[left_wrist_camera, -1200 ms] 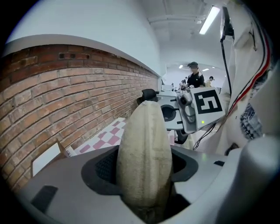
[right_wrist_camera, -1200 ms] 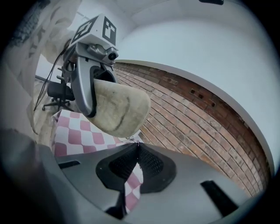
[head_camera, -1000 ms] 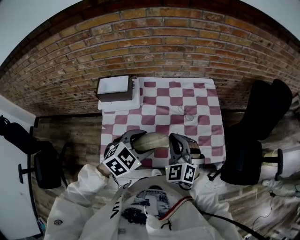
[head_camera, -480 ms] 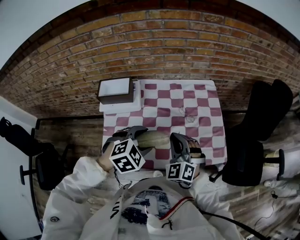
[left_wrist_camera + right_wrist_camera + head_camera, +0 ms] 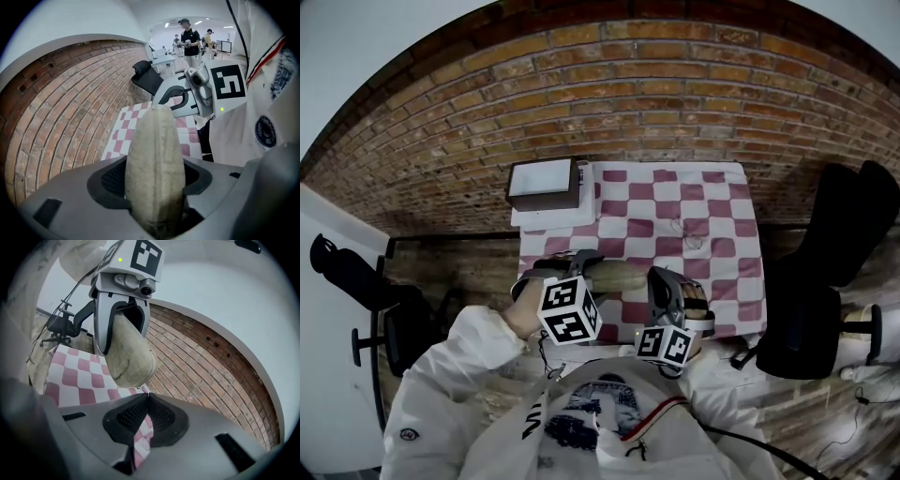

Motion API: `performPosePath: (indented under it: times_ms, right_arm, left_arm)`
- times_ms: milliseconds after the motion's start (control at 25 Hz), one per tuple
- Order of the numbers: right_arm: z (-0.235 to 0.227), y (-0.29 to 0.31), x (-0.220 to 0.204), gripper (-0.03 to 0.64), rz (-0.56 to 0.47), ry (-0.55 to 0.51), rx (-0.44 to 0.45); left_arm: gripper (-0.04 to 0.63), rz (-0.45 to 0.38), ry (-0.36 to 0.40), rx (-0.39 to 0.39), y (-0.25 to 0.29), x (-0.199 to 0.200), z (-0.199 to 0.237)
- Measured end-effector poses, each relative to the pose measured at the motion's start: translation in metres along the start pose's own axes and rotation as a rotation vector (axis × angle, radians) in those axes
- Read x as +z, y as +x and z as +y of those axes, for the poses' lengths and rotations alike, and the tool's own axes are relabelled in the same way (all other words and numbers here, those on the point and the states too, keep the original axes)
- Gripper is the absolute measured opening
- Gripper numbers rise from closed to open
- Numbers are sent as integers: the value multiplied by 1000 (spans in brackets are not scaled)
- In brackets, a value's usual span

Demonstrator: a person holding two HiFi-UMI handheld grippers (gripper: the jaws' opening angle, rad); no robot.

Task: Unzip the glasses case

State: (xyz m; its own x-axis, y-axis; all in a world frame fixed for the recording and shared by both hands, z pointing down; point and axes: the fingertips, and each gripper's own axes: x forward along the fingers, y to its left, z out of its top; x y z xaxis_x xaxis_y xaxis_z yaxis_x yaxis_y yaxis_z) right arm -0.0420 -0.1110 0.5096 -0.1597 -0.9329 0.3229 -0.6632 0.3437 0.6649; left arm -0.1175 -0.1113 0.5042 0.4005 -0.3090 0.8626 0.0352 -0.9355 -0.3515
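A beige, oval glasses case (image 5: 614,277) hangs over the near edge of the checked tablecloth (image 5: 694,206), and my left gripper (image 5: 586,274) is shut on it. In the left gripper view the case (image 5: 154,159) stands between the two pads, filling the left gripper (image 5: 154,183). My right gripper (image 5: 655,281) is at the case's right end, its jaws shut. In the right gripper view the right gripper (image 5: 149,397) closes just under the rounded end of the case (image 5: 132,357). Whether a zip pull is pinched there is hidden.
A flat box (image 5: 546,183) lies at the cloth's far left corner, and a pair of thin glasses (image 5: 686,232) near its middle. Black chairs stand at the right (image 5: 825,281) and left (image 5: 366,291) on the brick floor.
My left gripper has rolled and shifted a little to the right with the case in it, and its marker cube has turned. The right gripper has stayed put.
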Motion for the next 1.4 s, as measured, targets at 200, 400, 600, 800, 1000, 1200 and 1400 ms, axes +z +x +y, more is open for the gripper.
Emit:
performPosePath:
  times_ms: [200, 400, 600, 800, 1000, 1200, 1400]
  right_arm:
    - [0, 5, -1, 17, 6, -14, -18]
    - [-4, 8, -3, 17, 16, -66, -41]
    - [-6, 12, -3, 17, 20, -144, -68]
    - [-8, 18, -5, 17, 18, -205, -77]
    - [-11, 26, -2, 17, 19, -222, -91]
    - [-12, 31, -3, 17, 30, -236, -100]
    - [-13, 34, -5, 17, 34, -237, -109]
  left_arm:
    - [290, 39, 14, -9, 5, -3, 5]
    - [290, 78, 32, -15, 14, -7, 9]
    - [290, 112, 48, -19, 21, -11, 13]
    - [290, 175, 100, -11, 25, -12, 22]
    - [290, 259, 153, 11, 29, -16, 34]
    - [290, 319, 189, 45, 33, -17, 41]
    - [290, 344, 218, 80, 37, -16, 46]
